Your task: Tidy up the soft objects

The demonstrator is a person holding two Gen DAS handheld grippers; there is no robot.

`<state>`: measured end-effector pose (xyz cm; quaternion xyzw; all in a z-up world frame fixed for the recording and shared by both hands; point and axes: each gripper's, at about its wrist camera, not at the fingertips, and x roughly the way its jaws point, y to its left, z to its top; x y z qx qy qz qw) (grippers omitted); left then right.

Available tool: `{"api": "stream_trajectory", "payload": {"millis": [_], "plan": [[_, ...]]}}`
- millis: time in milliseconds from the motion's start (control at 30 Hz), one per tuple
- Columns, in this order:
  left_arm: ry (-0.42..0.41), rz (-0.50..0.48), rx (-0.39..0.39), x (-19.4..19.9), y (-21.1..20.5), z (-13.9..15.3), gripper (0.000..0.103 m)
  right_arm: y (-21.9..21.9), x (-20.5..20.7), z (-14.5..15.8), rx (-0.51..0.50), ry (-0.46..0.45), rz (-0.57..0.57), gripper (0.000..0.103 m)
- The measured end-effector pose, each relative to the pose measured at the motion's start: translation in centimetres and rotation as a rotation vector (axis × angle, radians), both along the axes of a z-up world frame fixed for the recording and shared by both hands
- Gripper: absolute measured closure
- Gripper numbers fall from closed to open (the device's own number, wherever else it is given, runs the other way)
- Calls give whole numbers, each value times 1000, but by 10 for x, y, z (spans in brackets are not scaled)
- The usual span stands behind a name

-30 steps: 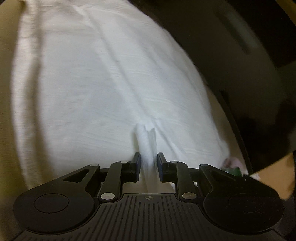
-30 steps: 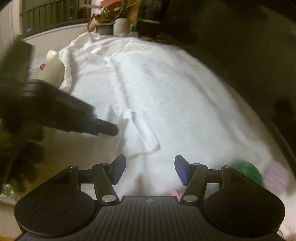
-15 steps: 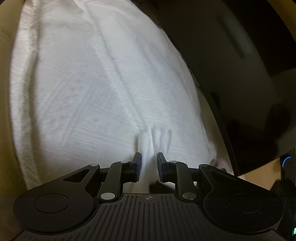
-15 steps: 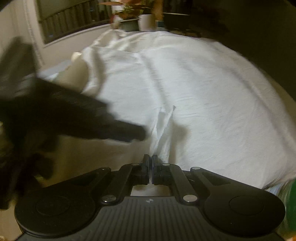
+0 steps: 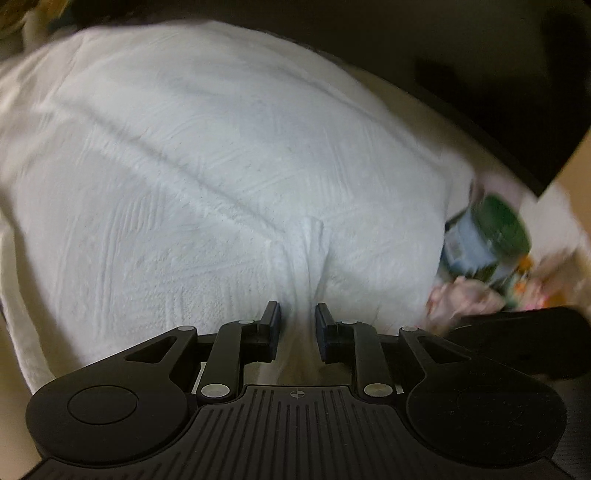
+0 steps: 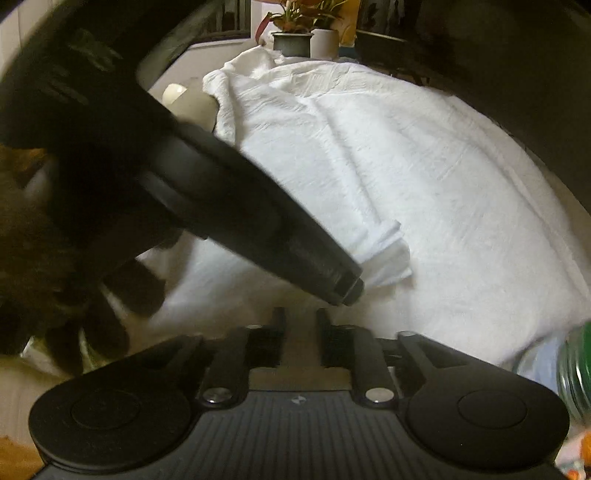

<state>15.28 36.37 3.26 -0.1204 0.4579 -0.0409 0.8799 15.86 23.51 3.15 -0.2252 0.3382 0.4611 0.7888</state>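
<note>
The large white textured cloth (image 5: 207, 177) is spread over the bench, and a pinched ridge of it is held between the narrowly parted jaws of the left gripper (image 5: 297, 325). Compared with 0.5 s ago, the jaws of the right gripper (image 6: 300, 334) have parted from fully closed to a narrow gap; whether any cloth lies in that gap cannot be told. The folded corner (image 6: 388, 251) now lies beyond the left gripper's tip. This is judged as a fold in progress, with the right-hand hold possibly released.

Surrounding items:
1. A green-lidded glass jar (image 5: 487, 236) and crumpled pink fabric (image 5: 461, 299) lie just beside the cloth's right edge.
2. A cream bottle (image 6: 188, 105) sits at the far edge.
3. Potted plants (image 6: 295, 33) stand beyond.

The jar may obstruct the fold.
</note>
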Motion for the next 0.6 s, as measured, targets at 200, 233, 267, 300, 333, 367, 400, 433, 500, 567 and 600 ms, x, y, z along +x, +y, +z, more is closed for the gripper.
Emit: {"api": "stream_trajectory", "payload": {"millis": [200, 233, 267, 300, 333, 367, 400, 433, 500, 567, 600], "plan": [[-2, 34, -24, 0, 3, -3, 80, -67, -30, 29, 14, -62, -121, 58], [-2, 52, -49, -2, 7, -4, 80, -81, -33, 34, 25, -74, -165, 50], [-5, 66, -70, -5, 9, -4, 81, -93, -37, 36, 30, -85, -212, 48], [-9, 73, -81, -8, 10, -3, 82, -103, -38, 38, 30, -89, -251, 48], [-16, 76, -87, -10, 10, -3, 82, -109, -40, 38, 28, -86, -277, 48], [-22, 77, -88, -12, 11, -4, 83, -113, -40, 37, 22, -84, -293, 48], [-30, 76, -86, -14, 10, -4, 85, -118, -42, 35, 12, -87, -306, 48], [-39, 72, -80, -16, 9, -4, 86, -116, -43, 32, -7, -100, -315, 48], [-57, 53, -68, -20, 7, -4, 89, -109, -47, 28, -44, -125, -311, 48], [-70, 48, -72, -23, 7, -5, 90, -96, -48, 24, -54, -140, -308, 48], [-74, 48, -73, -24, 8, -5, 90, -88, -46, 24, -49, -145, -306, 48]]}}
